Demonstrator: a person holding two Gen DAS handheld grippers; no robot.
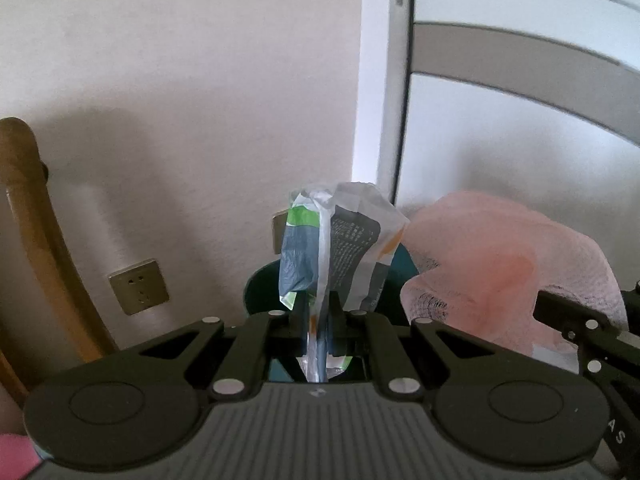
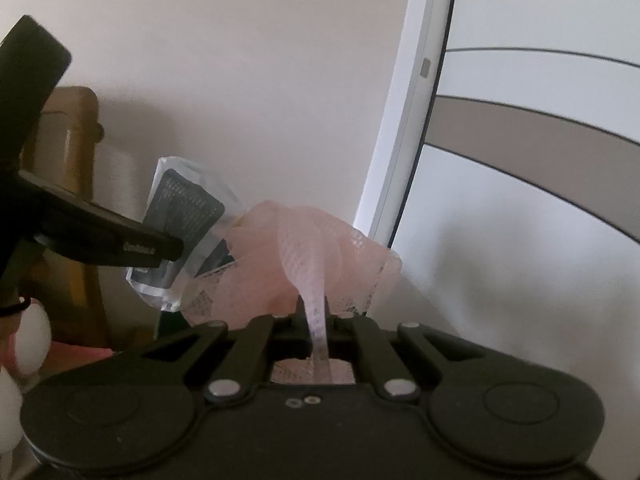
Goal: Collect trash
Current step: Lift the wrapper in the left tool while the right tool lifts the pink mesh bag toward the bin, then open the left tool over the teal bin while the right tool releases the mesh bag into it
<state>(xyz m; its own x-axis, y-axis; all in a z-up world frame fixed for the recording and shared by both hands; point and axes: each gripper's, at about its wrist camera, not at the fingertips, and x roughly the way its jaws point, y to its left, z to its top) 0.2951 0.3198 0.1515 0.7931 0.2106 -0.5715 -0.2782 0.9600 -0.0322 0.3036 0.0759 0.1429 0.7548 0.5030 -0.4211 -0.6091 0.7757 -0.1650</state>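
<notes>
Through the left wrist camera we see our left gripper (image 1: 318,312) with its two black fingers pressed nearly together on a crumpled plastic wrapper (image 1: 340,244), white with green, dark grey and orange print and a block of small text. The wrapper stands up from the pinch and its lower end hangs down between the fingers toward the gripper body. Just behind it sits the rim of a dark teal bin (image 1: 256,284), mostly hidden by the wrapper. To the right, touching or nearly touching the wrapper's edge, billows a pink mesh bag (image 1: 492,264), and part of our right gripper (image 1: 576,320) enters from the right edge beside it. A wall socket (image 1: 139,286) is set in the pale wall (image 1: 180,100) at lower left, next to a curved wooden chair frame (image 1: 36,216), and a white door frame (image 1: 380,80) rises on the right. Through the right wrist camera we see our right gripper (image 2: 317,312) with its fingers closed tight on a thin twisted strip of the pink mesh bag (image 2: 320,248), whose bulk puffs out above and beyond the fingertips. On the left our left gripper (image 2: 160,250) reaches in, clamping the wrapper (image 2: 188,216), which lies just beside the mesh bag and overlaps it in this view. The wooden chair frame (image 2: 76,140) stands behind, and the white door frame (image 2: 412,120) rises to the right.
</notes>
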